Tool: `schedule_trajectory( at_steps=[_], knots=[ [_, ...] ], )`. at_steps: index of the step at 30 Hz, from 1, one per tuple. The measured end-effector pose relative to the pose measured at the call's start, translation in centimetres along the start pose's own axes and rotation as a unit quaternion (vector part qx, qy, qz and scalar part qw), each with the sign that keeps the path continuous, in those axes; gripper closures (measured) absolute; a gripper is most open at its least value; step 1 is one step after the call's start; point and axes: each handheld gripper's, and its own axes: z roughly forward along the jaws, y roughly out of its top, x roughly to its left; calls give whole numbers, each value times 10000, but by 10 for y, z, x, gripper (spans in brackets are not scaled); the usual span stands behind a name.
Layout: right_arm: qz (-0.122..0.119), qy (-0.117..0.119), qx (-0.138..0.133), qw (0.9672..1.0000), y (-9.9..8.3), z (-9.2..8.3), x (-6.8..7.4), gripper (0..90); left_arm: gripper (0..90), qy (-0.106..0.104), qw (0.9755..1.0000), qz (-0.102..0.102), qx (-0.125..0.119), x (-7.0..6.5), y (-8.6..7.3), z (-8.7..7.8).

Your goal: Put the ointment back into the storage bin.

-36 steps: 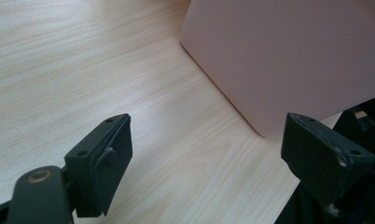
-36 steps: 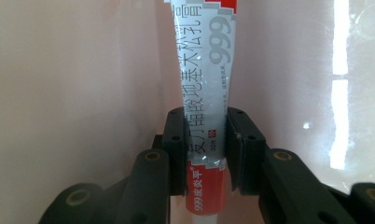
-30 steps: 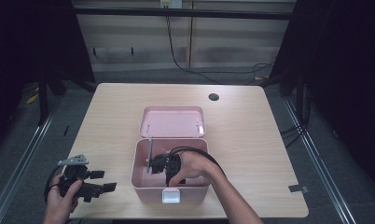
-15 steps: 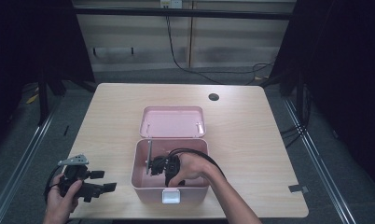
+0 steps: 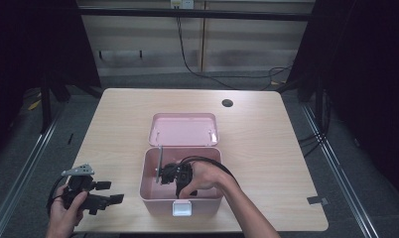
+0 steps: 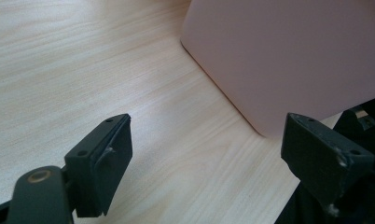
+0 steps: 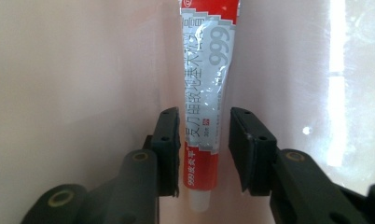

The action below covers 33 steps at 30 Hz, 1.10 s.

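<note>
A pink box (image 5: 216,171) stands open at the table's near middle, its lid (image 5: 183,129) laid back behind it. My right gripper (image 5: 164,174) reaches inside toward the box's left wall. Its jaws (image 7: 204,126) sit close on either side of a red, white and silver ointment tube (image 7: 204,70), shut on it near the cap end. From above, the tube (image 5: 160,161) shows as a thin upright strip at the left wall. My left gripper (image 5: 110,192) rests open above the table left of the box, with nothing between its jaws (image 6: 206,140). The box's outer side (image 6: 288,56) lies just ahead of them.
The wooden table (image 5: 113,124) has a dark round hole (image 5: 227,103) at the back right. A white latch (image 5: 182,208) sits on the box's front. Cables run across the floor behind the table.
</note>
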Motion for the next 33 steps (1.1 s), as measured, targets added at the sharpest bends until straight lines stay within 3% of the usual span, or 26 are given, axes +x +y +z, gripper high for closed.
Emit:
schedule_trajectory(
  at_steps=[12, 19, 25, 33],
  knots=[
    [83, -59, -294, 9995, -8, -15, 3, 588, 165, 29, 10000, -3, -11, 0, 0, 1],
    [131, -128, -301, 9994, -9, -24, 5, 570, 165, 20, 10000, -9, -15, 0, 0, 0],
    [172, -172, -511, 9984, -13, -35, 7, 549, 165, 14, 10000, -8, -16, 0, 0, 1],
    [249, -301, -572, 9976, -19, -48, 10, 531, 165, 15, 10000, -2, -2, 0, 0, 1]
  ],
)
